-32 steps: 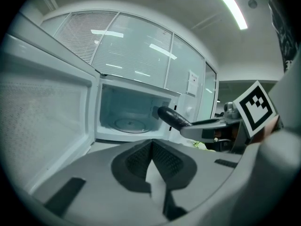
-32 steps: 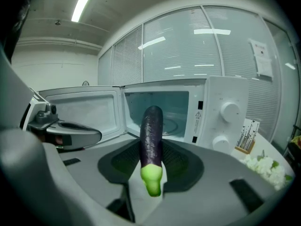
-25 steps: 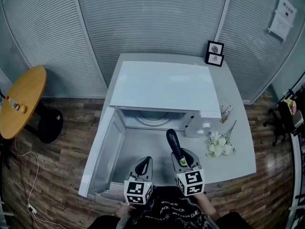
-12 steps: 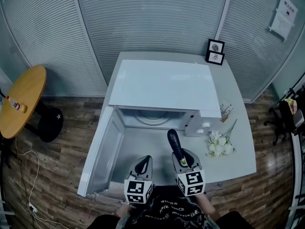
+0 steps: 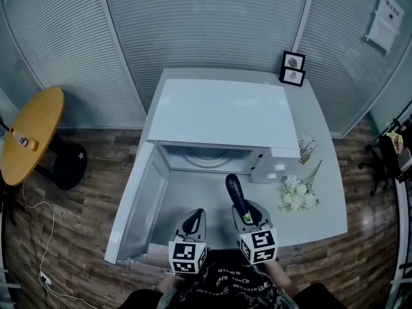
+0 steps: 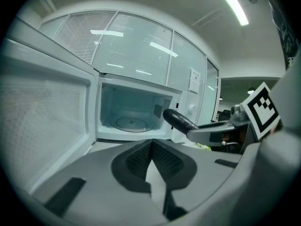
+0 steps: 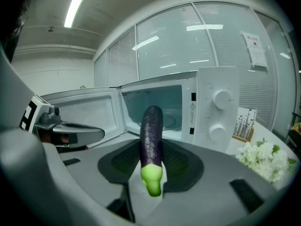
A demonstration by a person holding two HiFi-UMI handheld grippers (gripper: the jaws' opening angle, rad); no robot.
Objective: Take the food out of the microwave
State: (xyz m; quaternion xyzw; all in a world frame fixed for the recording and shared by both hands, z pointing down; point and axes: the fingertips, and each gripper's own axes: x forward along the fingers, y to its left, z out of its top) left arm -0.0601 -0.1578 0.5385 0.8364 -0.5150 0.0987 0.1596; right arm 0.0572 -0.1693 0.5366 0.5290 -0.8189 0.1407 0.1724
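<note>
Desk [image 5: 328,198]: pale, carrying a microwave and flowers.
Microwave [image 5: 222,114]: white, with a round turntable visible inside the cavity.
Door [image 5: 138,198]: swung wide open on the left side.
Right hand-held gripper [image 5: 248,212]: clamped on an eggplant near its green stem end.
Left hand-held gripper [image 5: 194,223]: beside the right one, jaws closed together and empty.
Eggplant [image 5: 234,192]: dark purple, outside the microwave, held above the desk just before the opening, tip pointing toward the cavity.
Flowers [image 5: 297,198]: white, lying right of the microwave.
</note>
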